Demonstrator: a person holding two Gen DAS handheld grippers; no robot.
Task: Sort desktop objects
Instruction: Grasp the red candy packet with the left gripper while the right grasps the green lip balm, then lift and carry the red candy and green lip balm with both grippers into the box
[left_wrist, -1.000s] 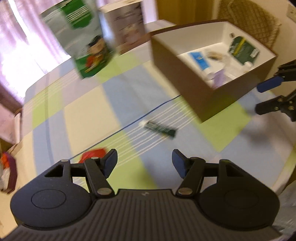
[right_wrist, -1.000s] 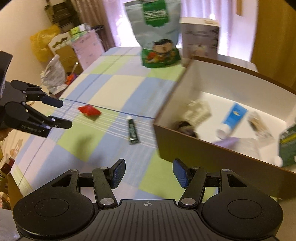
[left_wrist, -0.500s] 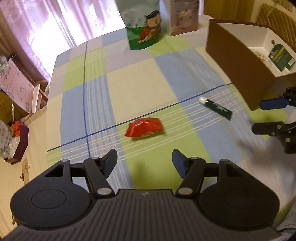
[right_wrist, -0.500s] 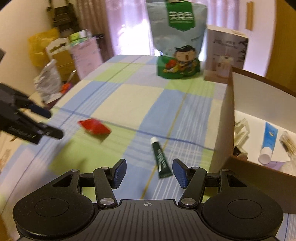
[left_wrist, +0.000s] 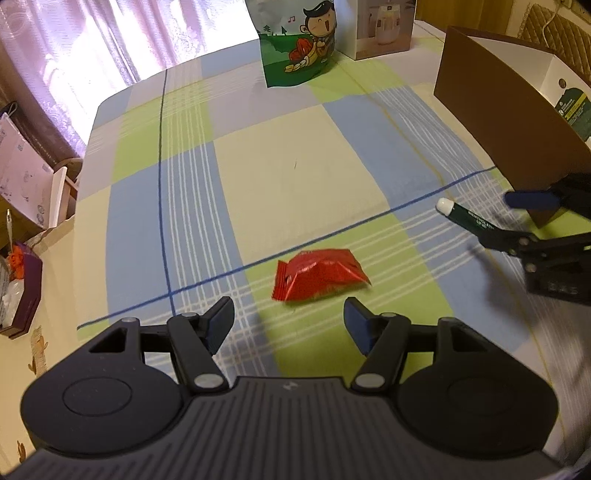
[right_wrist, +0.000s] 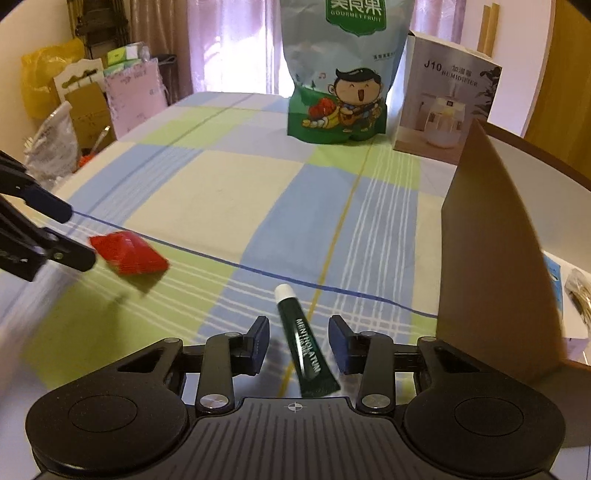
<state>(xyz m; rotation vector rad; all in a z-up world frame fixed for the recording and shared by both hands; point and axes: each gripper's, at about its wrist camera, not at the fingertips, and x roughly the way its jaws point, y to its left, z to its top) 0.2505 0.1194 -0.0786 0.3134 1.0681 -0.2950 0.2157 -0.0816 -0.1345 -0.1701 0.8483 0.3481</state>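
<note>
Step in hand, as judged from the layout: approach for pick-up, with one loose item per tool. The right tool (right_wrist: 298, 343) has its fingers apart and straddles the green tube (right_wrist: 304, 345), which lies flat on the checked worktop (right_wrist: 236, 184) with its white cap pointing away; the pads do not appear to touch the tube, though the low viewing angle makes contact hard to confirm. The left tool (left_wrist: 289, 326) also has its fingers apart, and the red packet (left_wrist: 319, 275) lies on the worktop just ahead of the fingertips, not yet between them. Next move, right side: close on the tube body, lift, and carry it to the brown box (right_wrist: 495, 266) just beside it on the right, which already holds other items. Next move, left side: advance until the packet sits between the fingers, then close. Farther back stand a snack bag (right_wrist: 338, 70) and a humidifier carton (right_wrist: 445, 103), both upright.
</note>
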